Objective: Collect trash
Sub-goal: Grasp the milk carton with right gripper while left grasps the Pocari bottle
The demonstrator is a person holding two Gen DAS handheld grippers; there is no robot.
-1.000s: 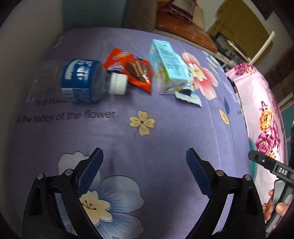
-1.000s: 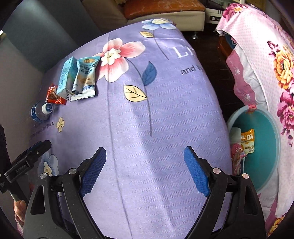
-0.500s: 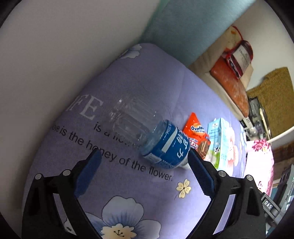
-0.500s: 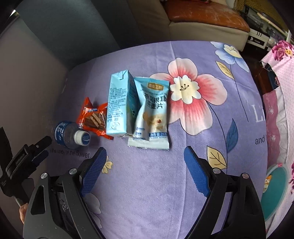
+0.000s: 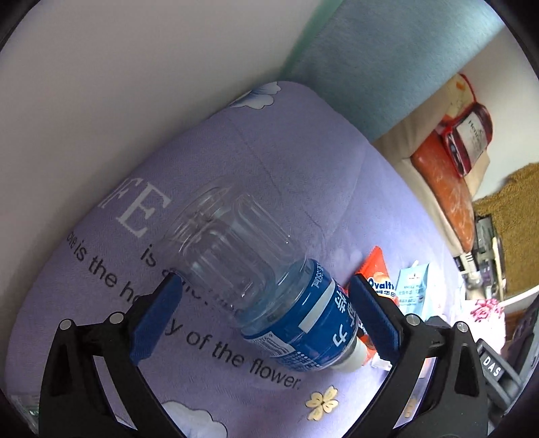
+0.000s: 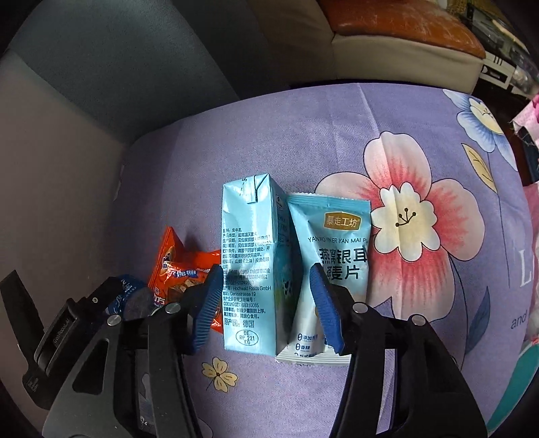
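So the trash is all bunched up on the purple flowered cloth that covers the surface, over toward the wall side.

The left tongs are spread wide and have just been opening a bit more. A clear plastic bottle with a blue label lies on its side between the two blue pads, cap end pointing right and near, base pointing far and left. From the left wrist view the pads don't look like they're pressing on it yet, there's a gap on the left pad's side at least.

The right tongs have just been closing down, and a light blue milk carton sits between the pads. The pads are right up against its sides, but I can't tell for sure if they're actually squeezing it. The carton lies flat with its folded top pointing away.

Just right of the carton, touching it, is a pale blue oat snack packet, partly under the right pad. Left of the carton is an orange wrapper, and the bottle's label peeks out beyond that, behind the other tool's black body.

Far behind there's a couch with an orange cushion.
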